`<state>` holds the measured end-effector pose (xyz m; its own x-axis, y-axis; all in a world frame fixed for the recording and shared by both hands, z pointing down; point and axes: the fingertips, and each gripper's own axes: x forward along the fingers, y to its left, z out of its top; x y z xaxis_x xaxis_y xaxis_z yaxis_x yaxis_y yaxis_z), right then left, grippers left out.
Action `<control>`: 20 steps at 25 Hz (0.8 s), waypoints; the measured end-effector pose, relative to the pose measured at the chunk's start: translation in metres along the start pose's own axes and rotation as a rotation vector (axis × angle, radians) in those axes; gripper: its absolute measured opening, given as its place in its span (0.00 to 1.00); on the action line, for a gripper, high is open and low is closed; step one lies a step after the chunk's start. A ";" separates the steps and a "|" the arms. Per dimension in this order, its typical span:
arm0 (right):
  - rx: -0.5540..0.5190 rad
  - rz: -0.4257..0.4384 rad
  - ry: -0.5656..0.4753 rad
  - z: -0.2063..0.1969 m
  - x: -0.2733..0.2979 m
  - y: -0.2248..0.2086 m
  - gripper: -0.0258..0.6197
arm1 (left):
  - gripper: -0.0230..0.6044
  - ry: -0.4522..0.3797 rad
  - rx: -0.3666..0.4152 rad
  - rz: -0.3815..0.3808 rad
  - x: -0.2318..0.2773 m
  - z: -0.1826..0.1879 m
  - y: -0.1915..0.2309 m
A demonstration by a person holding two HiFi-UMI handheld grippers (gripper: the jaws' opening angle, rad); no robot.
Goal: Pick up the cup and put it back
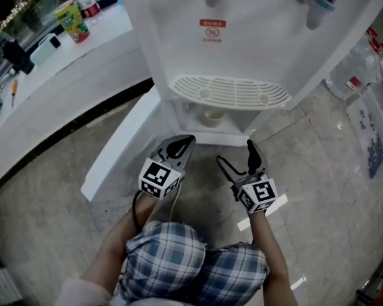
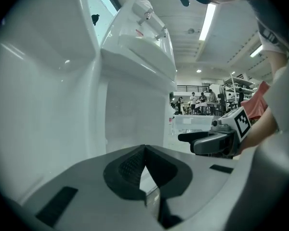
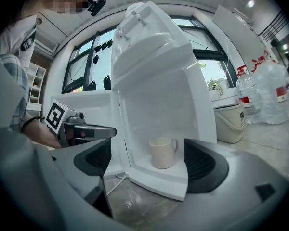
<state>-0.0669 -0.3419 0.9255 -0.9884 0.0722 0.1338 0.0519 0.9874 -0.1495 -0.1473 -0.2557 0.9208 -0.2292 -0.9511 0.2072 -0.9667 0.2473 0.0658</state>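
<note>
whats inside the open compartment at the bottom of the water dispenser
A cream cup with a handle stands upright on the compartment floor. The space behind it is hidden, and its contents cannot be made out.

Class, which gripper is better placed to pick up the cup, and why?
Right gripper: its jaws are open, with the cup lined up ahead. The left gripper is shut, facing the dispenser wall.

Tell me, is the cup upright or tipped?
Upright: the cup stands on its base inside the dispenser, mouth up.

Place: you're in a large open workroom.
Signs: water dispenser, big water bottles, ceiling strip lights, storage racks.
</note>
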 end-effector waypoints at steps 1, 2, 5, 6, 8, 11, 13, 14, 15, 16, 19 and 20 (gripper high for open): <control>0.001 -0.005 0.002 -0.004 0.002 -0.002 0.76 | 0.08 -0.002 -0.003 0.004 0.002 -0.003 0.000; 0.002 -0.010 0.005 -0.007 0.005 -0.005 0.76 | 0.08 -0.006 -0.009 0.009 0.004 -0.005 0.001; -0.012 -0.017 0.025 -0.018 0.020 -0.011 0.76 | 0.08 -0.026 -0.022 0.027 0.010 -0.009 0.006; -0.023 -0.016 0.037 -0.021 0.025 -0.013 0.76 | 0.08 -0.033 -0.024 0.031 0.012 -0.009 0.007; -0.031 -0.017 0.054 -0.026 0.037 -0.016 0.76 | 0.08 -0.036 -0.023 0.035 0.015 -0.009 0.006; -0.009 -0.026 0.059 -0.030 0.056 -0.018 0.76 | 0.08 -0.029 -0.017 0.029 0.018 -0.012 0.005; 0.000 -0.025 0.077 -0.036 0.071 -0.017 0.76 | 0.08 -0.020 -0.017 0.029 0.017 -0.015 0.007; -0.006 -0.023 0.090 -0.039 0.078 -0.016 0.76 | 0.08 -0.017 -0.020 0.030 0.017 -0.017 0.008; -0.016 -0.023 0.101 -0.042 0.085 -0.017 0.77 | 0.08 -0.016 -0.023 0.031 0.017 -0.018 0.009; -0.025 -0.026 0.110 -0.043 0.092 -0.018 0.78 | 0.08 -0.016 -0.025 0.030 0.017 -0.018 0.009; -0.023 -0.045 0.132 -0.049 0.108 -0.024 0.79 | 0.08 -0.012 -0.023 0.018 0.017 -0.021 0.006; -0.010 -0.056 0.137 -0.051 0.113 -0.027 0.80 | 0.08 -0.010 -0.023 0.014 0.017 -0.022 0.005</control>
<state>-0.1729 -0.3535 0.9949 -0.9610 0.0349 0.2743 -0.0008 0.9917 -0.1286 -0.1535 -0.2670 0.9459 -0.2436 -0.9494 0.1982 -0.9606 0.2644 0.0858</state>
